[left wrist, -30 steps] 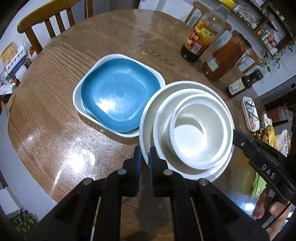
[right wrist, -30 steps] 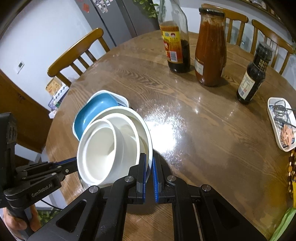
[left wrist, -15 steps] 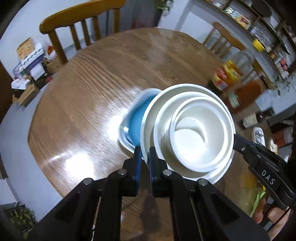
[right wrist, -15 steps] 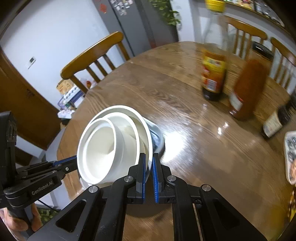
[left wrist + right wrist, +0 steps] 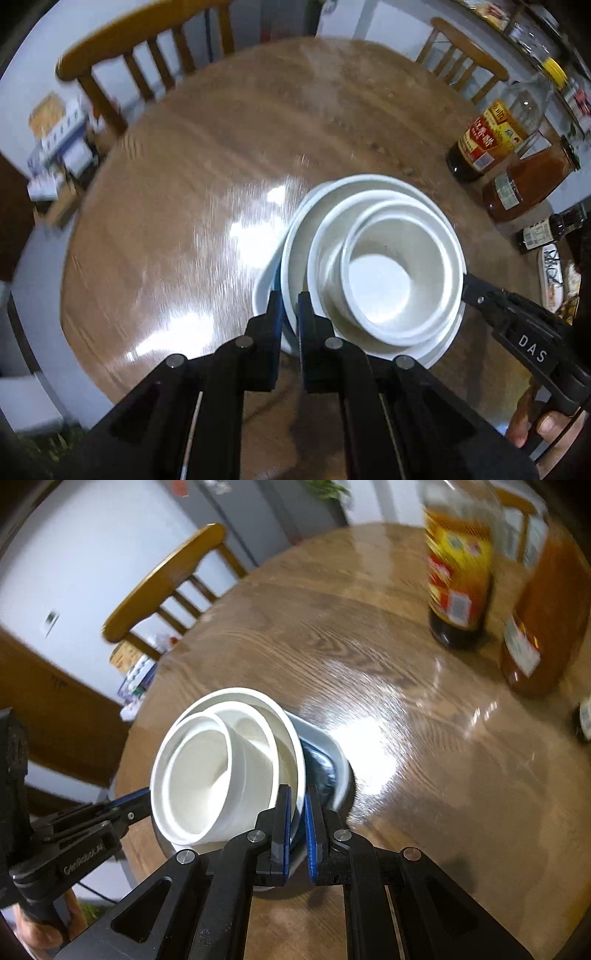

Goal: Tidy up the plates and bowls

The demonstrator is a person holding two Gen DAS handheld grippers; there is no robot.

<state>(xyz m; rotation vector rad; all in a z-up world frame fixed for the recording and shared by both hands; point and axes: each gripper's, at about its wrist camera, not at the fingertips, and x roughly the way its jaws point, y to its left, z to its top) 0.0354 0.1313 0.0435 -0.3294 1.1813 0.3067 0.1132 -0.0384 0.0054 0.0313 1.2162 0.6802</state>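
A white round plate (image 5: 299, 254) carries a wide white bowl (image 5: 327, 236) with a smaller white bowl (image 5: 388, 280) nested inside. My left gripper (image 5: 290, 314) is shut on the plate's near rim. My right gripper (image 5: 298, 812) is shut on the opposite rim and also shows in the left wrist view (image 5: 466, 280). The stack hangs tilted over a white square dish (image 5: 332, 746) that holds a blue plate (image 5: 319, 764). Only slivers of these two show past the stack. I cannot tell whether the stack touches them.
On the round wooden table (image 5: 184, 184), a soy sauce bottle (image 5: 491, 136), a red sauce jar (image 5: 524, 184), a small dark bottle (image 5: 550, 229) and a small white tray (image 5: 552, 273) stand at the right. Wooden chairs (image 5: 140, 48) ring the far edge.
Both grippers have carried the white stack sideways over the blue plate and square dish. Those lay in full view beside it a second ago and are now almost covered.
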